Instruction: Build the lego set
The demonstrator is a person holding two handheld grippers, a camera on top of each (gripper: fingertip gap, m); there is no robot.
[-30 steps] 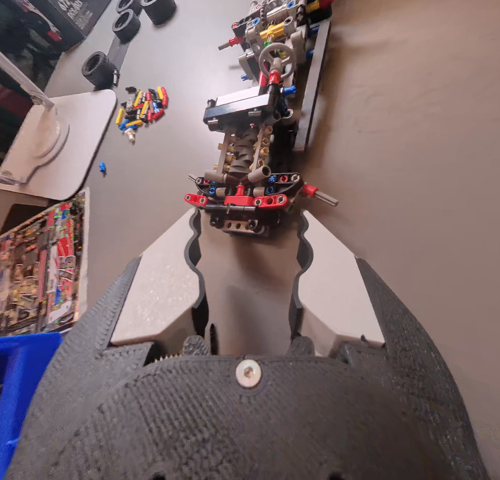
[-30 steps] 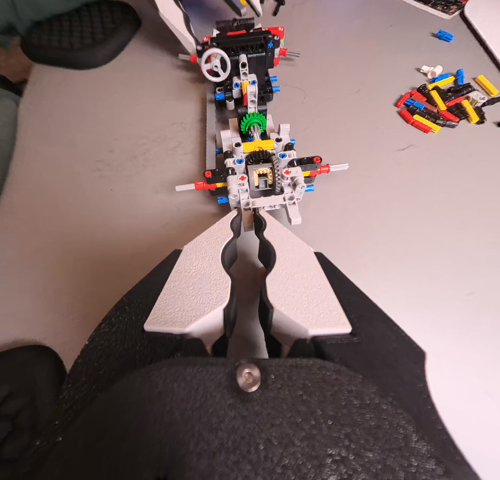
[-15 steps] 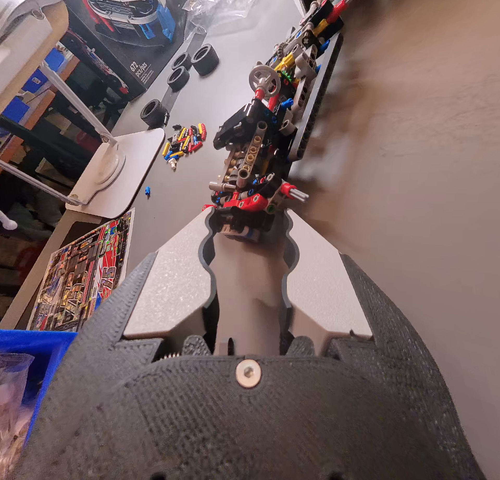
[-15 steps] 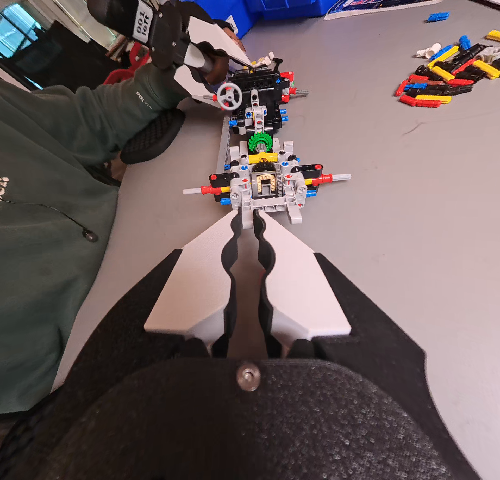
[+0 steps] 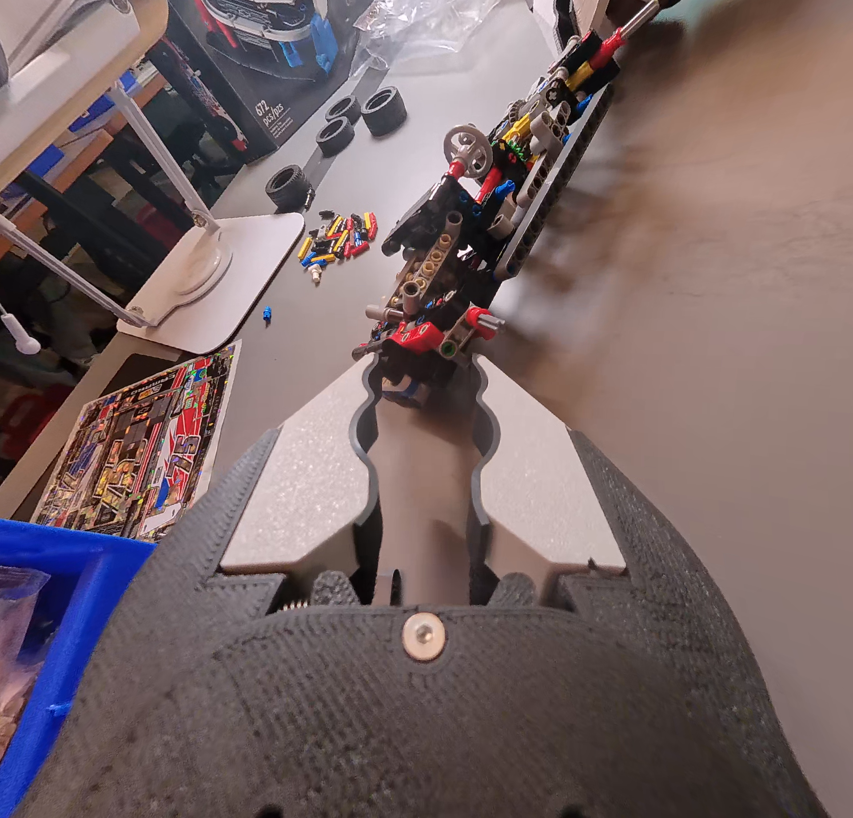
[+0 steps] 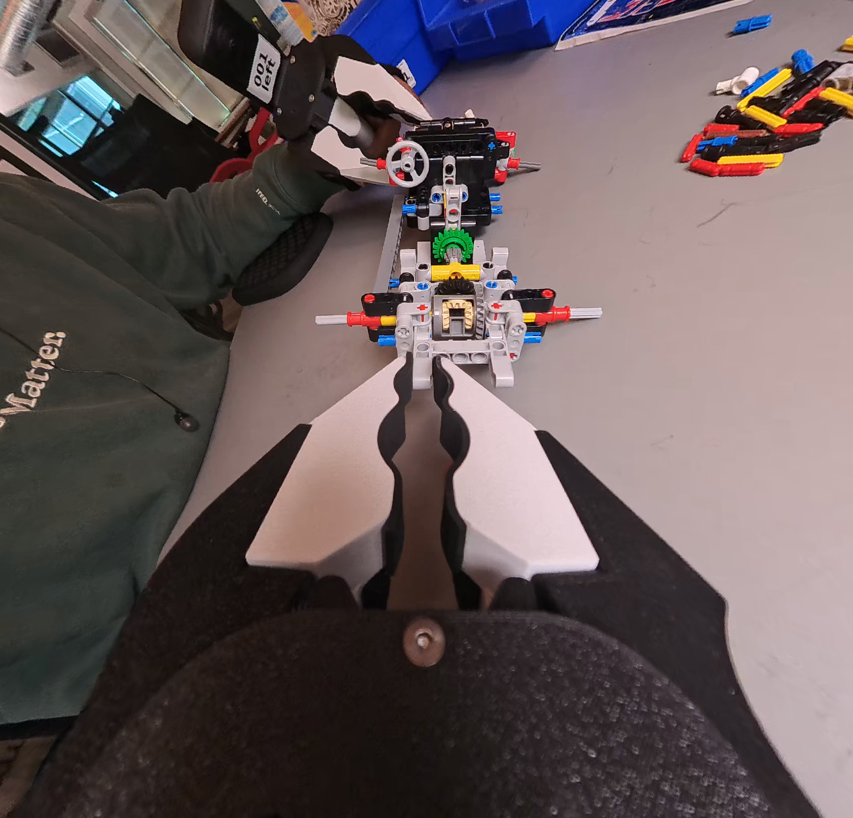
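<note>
Claws first: the right claw (image 6: 421, 371) sits nearest in its own view, fingers pinched down on the grey frame at the near end of the lego chassis (image 6: 454, 288), so that end is properly gripped. The chassis stretches away from it along the grey surface (image 6: 646, 426), with a green gear (image 6: 453, 245) partway along and a little grey steering wheel (image 6: 407, 164) toward the far end. At that far end the left claw (image 5: 422, 371) has its fingers spread either side of the black and red front section, and I honestly can't tell if they're pressing on it or just sitting around it. Off to the right of the chassis in the right wrist view is a loose pile of small pieces (image 6: 775, 117). Further back in the left wrist view there are four black tyres (image 5: 383, 110) and the set's box (image 5: 258, 57), plus a sticker sheet (image 5: 138, 445) near a blue bin (image 5: 51, 620).
</note>
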